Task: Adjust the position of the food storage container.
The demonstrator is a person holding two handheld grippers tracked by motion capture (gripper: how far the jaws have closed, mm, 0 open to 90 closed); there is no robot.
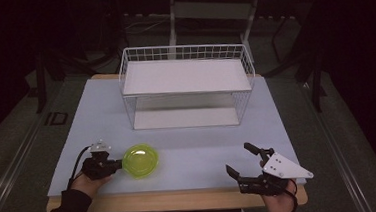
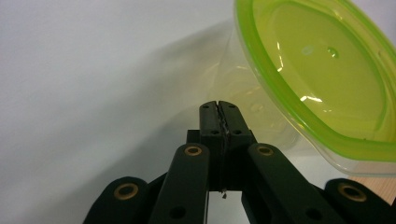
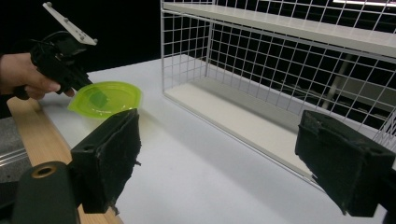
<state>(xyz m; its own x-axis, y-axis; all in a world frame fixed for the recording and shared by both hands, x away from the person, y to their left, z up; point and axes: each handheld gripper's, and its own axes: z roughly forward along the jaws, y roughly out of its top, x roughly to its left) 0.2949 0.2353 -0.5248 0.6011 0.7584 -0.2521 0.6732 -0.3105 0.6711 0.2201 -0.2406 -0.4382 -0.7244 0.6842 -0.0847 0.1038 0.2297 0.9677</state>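
A lime-green translucent plastic bowl (image 1: 140, 161) (image 3: 105, 99) sits on the white tabletop (image 1: 194, 145) near the front left. My left gripper (image 1: 115, 164) lies just left of it, held low. In the left gripper view its jaws (image 2: 218, 106) are pressed together with nothing visible between them. Their tips sit beside the bowl (image 2: 327, 79), under its overhanging rim. My right gripper (image 1: 237, 157) stands wide open near the front right edge, clear of the bowl. Its two pads (image 3: 109, 158) are empty. The right gripper view also takes in the left gripper (image 3: 86, 86) at the bowl's edge.
A white wire rack (image 1: 187, 86) (image 3: 280, 70) with an upper shelf and a lower tray stands at the back centre of the table. A wooden strip (image 1: 182, 199) runs along the front edge. The floor around is dark, with furniture legs behind.
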